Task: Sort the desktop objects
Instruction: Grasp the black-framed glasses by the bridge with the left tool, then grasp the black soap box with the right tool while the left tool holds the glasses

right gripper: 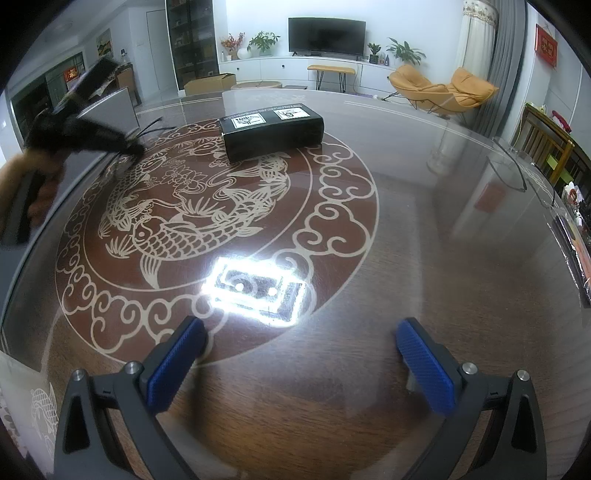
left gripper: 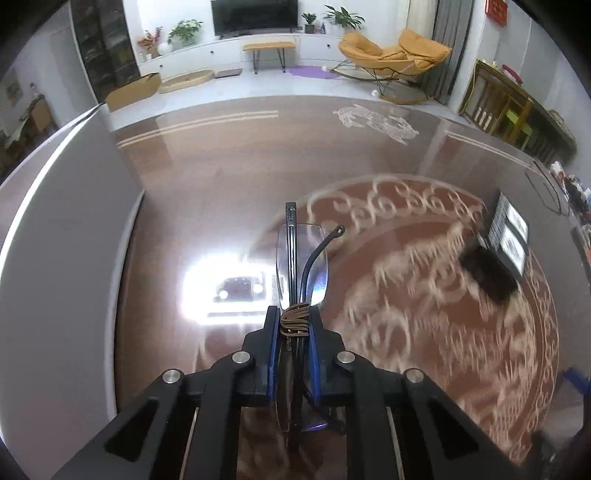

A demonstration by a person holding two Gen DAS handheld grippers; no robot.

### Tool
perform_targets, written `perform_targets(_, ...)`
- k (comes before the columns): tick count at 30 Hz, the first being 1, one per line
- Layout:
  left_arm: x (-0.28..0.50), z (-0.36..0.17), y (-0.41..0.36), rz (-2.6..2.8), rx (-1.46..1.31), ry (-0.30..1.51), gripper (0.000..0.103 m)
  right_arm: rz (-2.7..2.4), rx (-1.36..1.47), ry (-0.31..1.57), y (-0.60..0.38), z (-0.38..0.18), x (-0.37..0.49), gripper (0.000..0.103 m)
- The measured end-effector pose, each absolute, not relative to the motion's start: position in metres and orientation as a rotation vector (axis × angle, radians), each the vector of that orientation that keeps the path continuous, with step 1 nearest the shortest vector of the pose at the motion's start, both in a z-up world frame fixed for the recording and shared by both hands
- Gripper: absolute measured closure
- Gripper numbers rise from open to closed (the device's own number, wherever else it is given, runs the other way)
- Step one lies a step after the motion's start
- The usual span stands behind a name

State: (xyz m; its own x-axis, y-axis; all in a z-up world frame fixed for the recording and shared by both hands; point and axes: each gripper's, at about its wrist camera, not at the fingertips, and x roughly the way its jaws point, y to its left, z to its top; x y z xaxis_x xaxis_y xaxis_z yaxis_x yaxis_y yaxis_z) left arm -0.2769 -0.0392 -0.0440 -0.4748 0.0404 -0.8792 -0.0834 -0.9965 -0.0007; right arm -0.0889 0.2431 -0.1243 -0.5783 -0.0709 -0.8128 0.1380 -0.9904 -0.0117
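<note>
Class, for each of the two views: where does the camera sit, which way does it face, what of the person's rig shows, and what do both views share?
Left wrist: sits behind the left hand-held gripper, facing forward over the table; its fingers clamp folded glasses.
Right wrist: sits behind the open right hand-held gripper, facing across the table; the left hand-held gripper appears blurred at far left.
Shared: black box, TV, orange chair.
</note>
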Motion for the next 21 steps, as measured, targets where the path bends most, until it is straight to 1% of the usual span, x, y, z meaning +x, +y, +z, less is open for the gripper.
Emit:
perform_targets(8, -0.143, -0.045, -0.037, 2.680, -1.498, 0.050, 0.090, -2.689, 1.380, 0.111, 0.242, -0.124, -0.089, 0.000)
perform_targets(11, -0.109, -0.046, -0.032, 2.691, -1.469, 0.024, 0.090, -2.689, 1.380, 0.112, 0.242, -0.124, -0.089, 0.000)
perform_targets(15, -0.079, -0.046, -0.032, 2.721, -1.424, 0.049, 0.090, -2.672, 1.413, 0.103, 0.241, -0.123, -0.096, 0.000)
perform_targets(17, -0.083, -0.048, -0.032, 2.731, -1.411, 0.053, 0.090, -2.627, 1.440, 0.007, 0.239, -0.118, -0.114, 0.000)
perform_targets(19, -0.087, -0.050, -0.026, 2.741, -1.398, 0.049, 0.090, -2.573, 1.467, -0.221, 0.242, -0.112, -0.143, 0.000)
perform_targets(21, -0.083, -0.048, -0.026, 2.741, -1.386, 0.063, 0.090, -2.516, 1.498, -0.494, 0.247, -0.109, -0.176, 0.000)
